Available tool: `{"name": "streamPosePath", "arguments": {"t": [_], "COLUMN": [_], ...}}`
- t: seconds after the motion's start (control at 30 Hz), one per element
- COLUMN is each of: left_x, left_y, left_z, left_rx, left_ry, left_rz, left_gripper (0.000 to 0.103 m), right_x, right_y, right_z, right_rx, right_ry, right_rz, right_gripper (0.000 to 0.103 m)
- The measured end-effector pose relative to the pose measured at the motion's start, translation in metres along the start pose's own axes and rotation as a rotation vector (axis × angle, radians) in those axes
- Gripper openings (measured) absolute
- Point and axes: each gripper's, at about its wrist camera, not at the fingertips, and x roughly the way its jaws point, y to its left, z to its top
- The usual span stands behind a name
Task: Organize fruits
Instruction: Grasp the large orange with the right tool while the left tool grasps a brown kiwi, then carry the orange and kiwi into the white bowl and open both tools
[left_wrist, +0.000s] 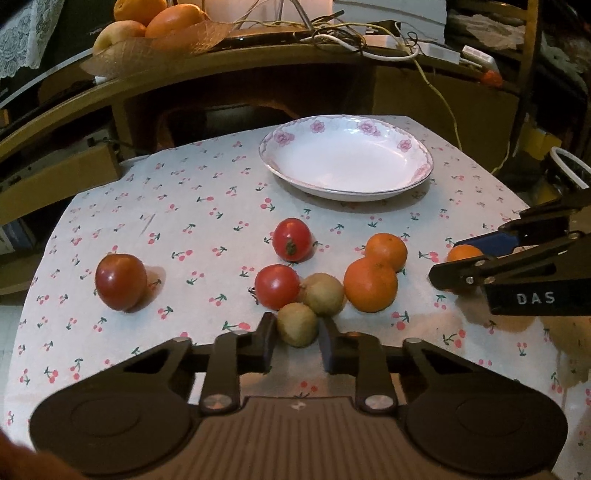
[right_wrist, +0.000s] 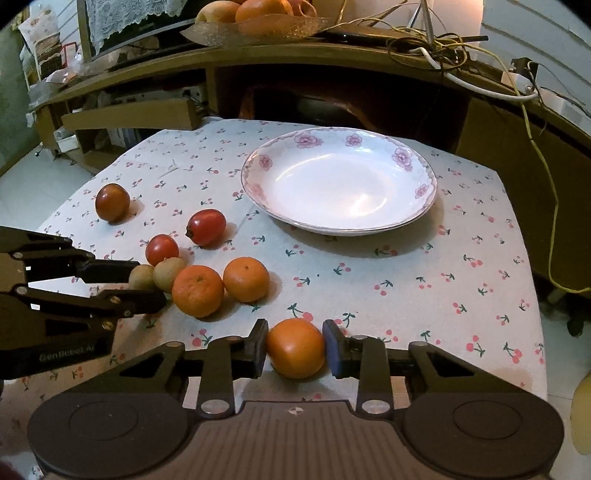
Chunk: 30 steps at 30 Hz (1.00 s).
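Observation:
My left gripper (left_wrist: 297, 328) is shut on a brown kiwi (left_wrist: 297, 325), low over the cherry-print tablecloth; it also shows in the right wrist view (right_wrist: 142, 277). My right gripper (right_wrist: 295, 347) is shut on an orange (right_wrist: 295, 349), seen from the left wrist view (left_wrist: 464, 253). Loose on the cloth lie a second kiwi (left_wrist: 324, 293), two tomatoes (left_wrist: 277, 286) (left_wrist: 291, 240), a dark red fruit (left_wrist: 121, 281) and two oranges (left_wrist: 370, 284) (left_wrist: 386, 246). A white floral plate (left_wrist: 280, 138) stands empty at the back.
A wooden shelf (left_wrist: 258, 66) behind the table carries a basket of fruit (left_wrist: 147, 44) and tangled cables (left_wrist: 369, 37). A yellow cable (right_wrist: 546, 177) hangs at the table's right. The cloth's front and side edges drop off close by.

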Motion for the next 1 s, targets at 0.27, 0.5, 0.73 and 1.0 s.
{"name": "streamPosePath", "arguments": {"t": [0.27, 0.5, 0.73, 1.0], "left_x": [0.003, 0.003, -0.008, -0.009], "left_y": [0.002, 0.001, 0.004, 0.003], "left_z": [-0.001, 0.001, 0.005, 0.015], "left_rx": [-0.004, -0.003, -0.035, -0.051], "left_ry": [-0.013, -0.009, -0.006, -0.017], "left_rz": [0.001, 0.002, -0.019, -0.028], "left_gripper": [0.030, 0.030, 0.030, 0.029], "right_x": [-0.002, -0.001, -0.008, -0.009], "right_y": [-0.002, -0.002, 0.000, -0.004], "right_z": [-0.002, 0.000, 0.006, 0.019], "right_rx": [0.013, 0.016, 0.027, 0.056], "right_ry": [-0.001, 0.006, -0.012, -0.039], "right_rz": [0.017, 0.017, 0.031, 0.034], "right_gripper": [0.033, 0.033, 0.033, 0.033]}}
